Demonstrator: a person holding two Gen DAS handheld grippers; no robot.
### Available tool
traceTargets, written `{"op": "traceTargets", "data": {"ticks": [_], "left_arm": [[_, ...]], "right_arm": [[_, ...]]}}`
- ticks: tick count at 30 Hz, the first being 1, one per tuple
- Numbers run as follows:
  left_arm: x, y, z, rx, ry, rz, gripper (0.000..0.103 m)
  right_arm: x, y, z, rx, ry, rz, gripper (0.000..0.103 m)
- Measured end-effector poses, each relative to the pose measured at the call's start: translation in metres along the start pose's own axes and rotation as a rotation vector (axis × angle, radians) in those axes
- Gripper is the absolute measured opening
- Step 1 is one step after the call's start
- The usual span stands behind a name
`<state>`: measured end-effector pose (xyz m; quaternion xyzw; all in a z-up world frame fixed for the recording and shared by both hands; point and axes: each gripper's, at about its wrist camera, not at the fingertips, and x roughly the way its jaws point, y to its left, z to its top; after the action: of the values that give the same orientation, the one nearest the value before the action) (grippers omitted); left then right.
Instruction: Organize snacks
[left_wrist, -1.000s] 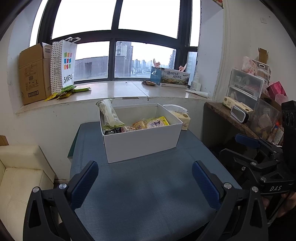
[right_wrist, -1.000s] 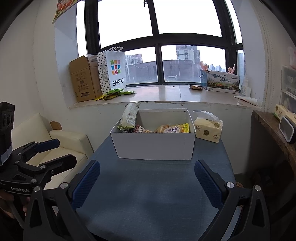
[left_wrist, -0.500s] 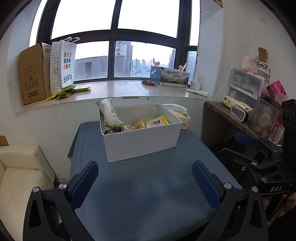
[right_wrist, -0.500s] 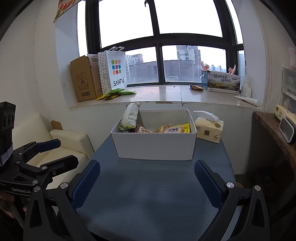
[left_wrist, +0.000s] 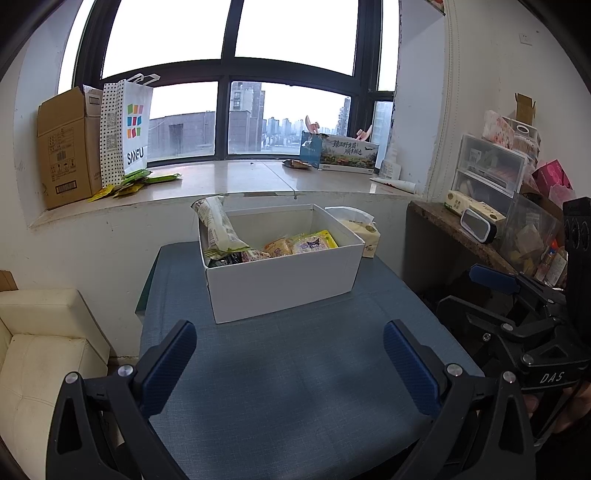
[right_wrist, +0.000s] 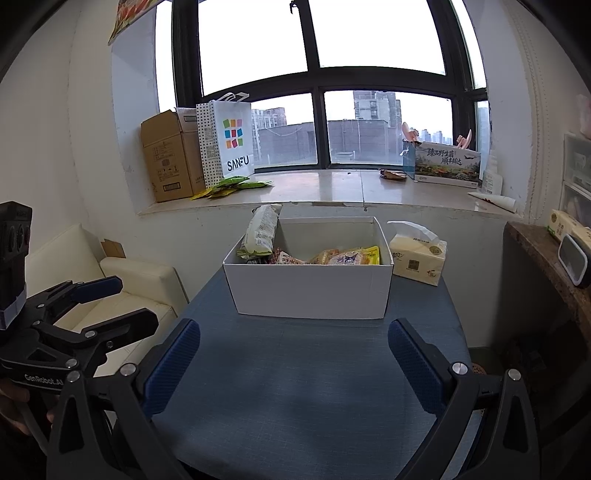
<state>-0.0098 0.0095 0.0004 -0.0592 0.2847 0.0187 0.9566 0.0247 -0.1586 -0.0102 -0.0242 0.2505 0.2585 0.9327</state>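
Observation:
A white open box (left_wrist: 280, 280) (right_wrist: 310, 291) stands on the far half of the blue table (left_wrist: 288, 376) (right_wrist: 295, 387). Inside lie several snack packs: a tall pale-green bag (left_wrist: 216, 229) (right_wrist: 260, 232) leaning out at the left corner, and yellow and orange packets (left_wrist: 314, 242) (right_wrist: 351, 256) lying flat. My left gripper (left_wrist: 290, 363) hangs open over the near table, nothing between its blue pads. My right gripper (right_wrist: 293, 363) is likewise open and empty, short of the box. Each gripper shows at the edge of the other's view.
A tissue pack (right_wrist: 417, 258) sits right of the box. The windowsill holds a cardboard carton (left_wrist: 66, 147), a SANFU paper bag (left_wrist: 127, 129), green sachets (right_wrist: 232, 184) and a printed tissue box (left_wrist: 341, 151). A cream sofa (left_wrist: 40, 343) stands left; cluttered shelves (left_wrist: 495, 177) stand right.

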Motion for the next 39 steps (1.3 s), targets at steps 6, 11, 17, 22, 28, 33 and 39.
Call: {"op": "traceTargets", "data": {"ticks": [6,11,17,22,28,33,39], "left_arm": [[-0.0001,-0.0009,-0.0002,0.002,-0.001,-0.003,0.103],[0.0006,-0.0014,-0.0004,0.003,0.002,-0.001,0.103],[0.0,-0.0012,-0.0002,0.006,-0.001,-0.004,0.103],[0.0,-0.0007,-0.0011,0.005,0.0,-0.001,0.103],[-0.0001,-0.0009,-0.0009,0.006,0.0,-0.001,0.103],[0.0004,-0.0003,-0.0014,0.007,-0.002,0.002,0.103],[0.0015,0.0018,-0.0029,0.005,0.002,-0.001,0.103]], "right_arm": [[-0.0002,0.0024,-0.0001,-0.001,0.001,0.0,0.103],[-0.0002,0.0021,-0.0001,0.0,0.0,0.0,0.103],[-0.0005,0.0023,-0.0001,-0.001,0.001,0.0,0.103],[-0.0008,0.0027,-0.0002,-0.002,0.001,0.0,0.103],[-0.001,0.0035,-0.0001,-0.002,0.002,-0.001,0.103],[-0.0011,0.0038,-0.0001,-0.002,0.002,-0.001,0.103],[-0.0013,0.0033,-0.0001,-0.003,0.003,-0.001,0.103]]}}
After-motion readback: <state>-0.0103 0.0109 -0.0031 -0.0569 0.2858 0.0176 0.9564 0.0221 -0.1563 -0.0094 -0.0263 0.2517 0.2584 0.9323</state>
